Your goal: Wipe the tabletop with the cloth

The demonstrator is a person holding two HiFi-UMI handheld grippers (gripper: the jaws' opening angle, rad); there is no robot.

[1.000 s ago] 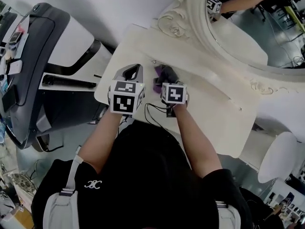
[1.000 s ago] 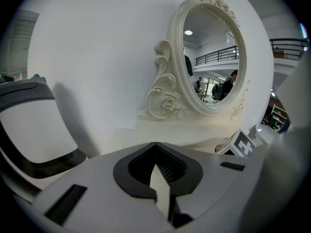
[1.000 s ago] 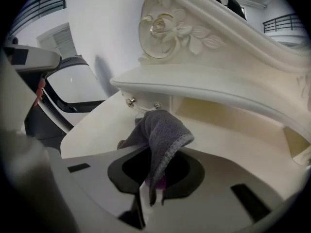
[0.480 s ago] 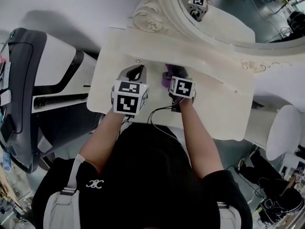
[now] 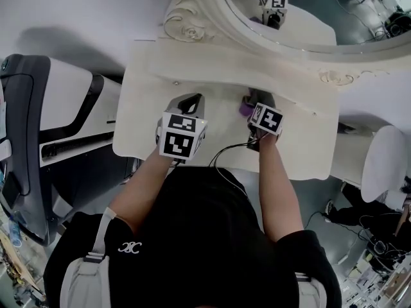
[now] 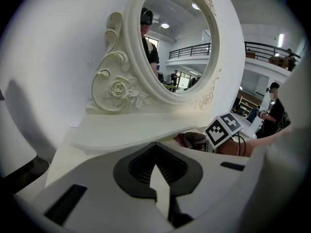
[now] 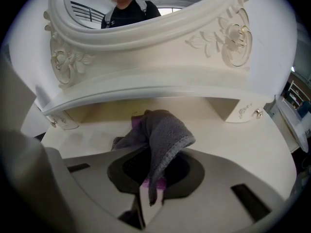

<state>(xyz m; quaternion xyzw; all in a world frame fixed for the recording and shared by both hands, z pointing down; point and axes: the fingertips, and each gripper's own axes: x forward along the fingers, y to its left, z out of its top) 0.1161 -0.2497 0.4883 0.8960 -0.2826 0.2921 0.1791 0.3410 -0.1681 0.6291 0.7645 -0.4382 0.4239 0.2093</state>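
Observation:
A grey and purple cloth point(image 7: 163, 130) hangs bunched from my right gripper point(image 7: 149, 194), which is shut on it, with the cloth's far end resting on the cream tabletop point(image 7: 252, 144). In the head view the cloth point(image 5: 244, 106) lies right of the table's middle, just ahead of the right gripper point(image 5: 255, 108). My left gripper point(image 5: 191, 100) hovers over the tabletop point(image 5: 212, 76) to the cloth's left, apart from it. Its jaws point(image 6: 158, 186) are shut with nothing between them. The left gripper view shows the cloth point(image 6: 188, 140) beside the right gripper's marker cube point(image 6: 223, 128).
An ornate oval mirror point(image 5: 302, 11) on a raised shelf point(image 7: 146, 89) lines the table's far side, with small knobbed drawers point(image 7: 252, 111) under the shelf. A grey machine point(image 5: 38, 127) stands left of the table. A white stool point(image 5: 382, 165) stands right. Black cables point(image 5: 225, 153) trail over the front edge.
My right gripper has slid the cloth to the right along the tabletop. The left gripper stays shut and has drifted slightly right, keeping to the cloth's left.

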